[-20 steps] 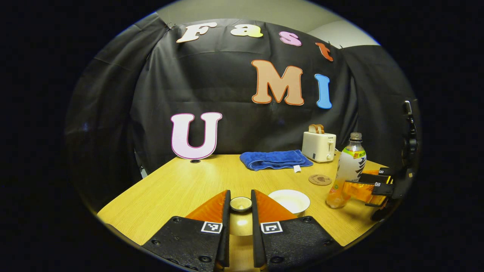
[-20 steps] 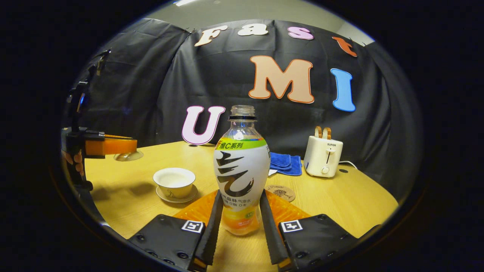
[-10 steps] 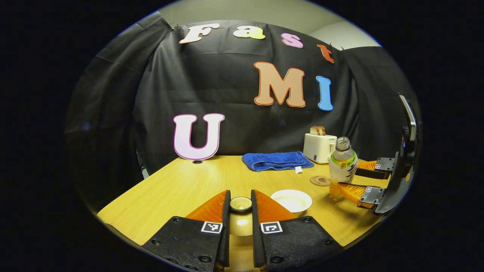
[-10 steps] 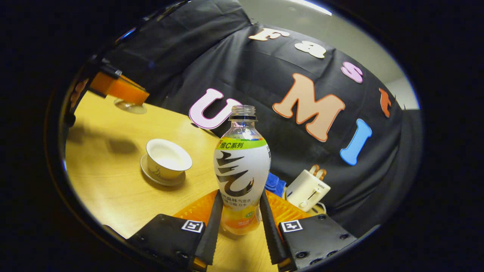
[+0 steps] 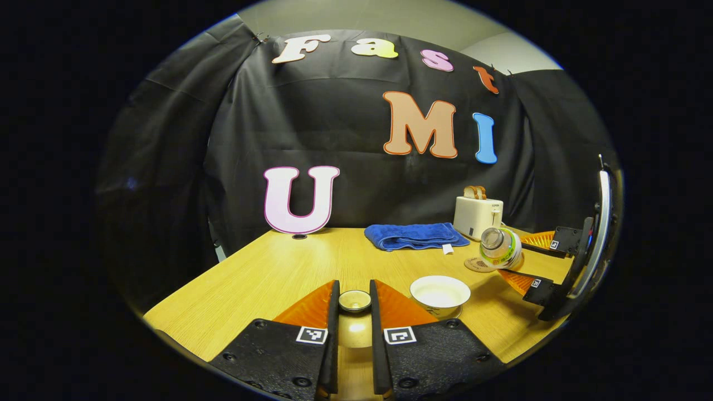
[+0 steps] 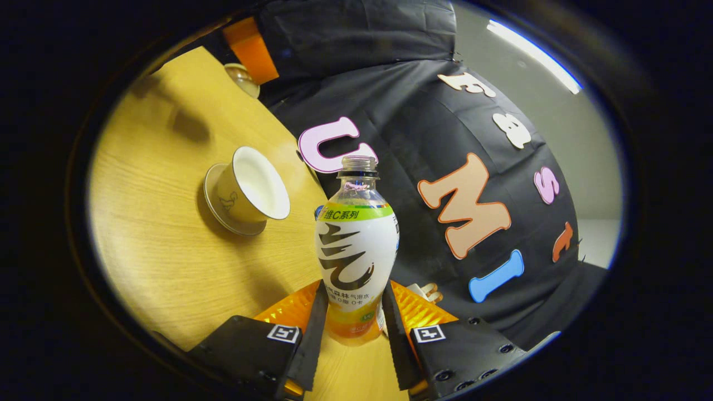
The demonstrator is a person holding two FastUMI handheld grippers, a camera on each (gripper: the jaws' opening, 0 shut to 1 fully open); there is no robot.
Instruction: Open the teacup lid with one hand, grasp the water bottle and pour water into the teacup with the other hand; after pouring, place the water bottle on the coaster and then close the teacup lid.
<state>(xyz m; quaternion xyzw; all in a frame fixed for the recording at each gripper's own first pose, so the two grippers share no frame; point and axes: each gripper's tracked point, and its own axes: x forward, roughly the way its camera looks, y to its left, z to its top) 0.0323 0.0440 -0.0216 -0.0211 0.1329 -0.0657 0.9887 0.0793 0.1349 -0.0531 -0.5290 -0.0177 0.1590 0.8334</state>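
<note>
My left gripper [image 5: 354, 291] is shut on the knob of the teacup lid [image 5: 355, 301] and holds it in the air above the table. Just to its right the white teacup [image 5: 440, 291] stands uncovered on its saucer. My right gripper [image 6: 355, 328] is shut on the lower body of the uncapped water bottle [image 6: 356, 245]. In the left gripper view the bottle [image 5: 500, 249] is tipped far over, mouth toward the teacup, a little up and right of it. No stream of water shows. The round coaster [image 5: 472, 265] lies behind the bottle, partly hidden.
A white toaster [image 5: 478, 217] with bread and a folded blue towel [image 5: 415, 236] sit at the back of the wooden table [image 5: 267, 278]. The table's front edge runs close below my left gripper. The booth's black cloth walls close in behind and at both sides.
My right gripper has lifted and tilted the bottle from upright to nearly lying over, moving it toward the teacup. My left gripper has kept the lid almost still.
</note>
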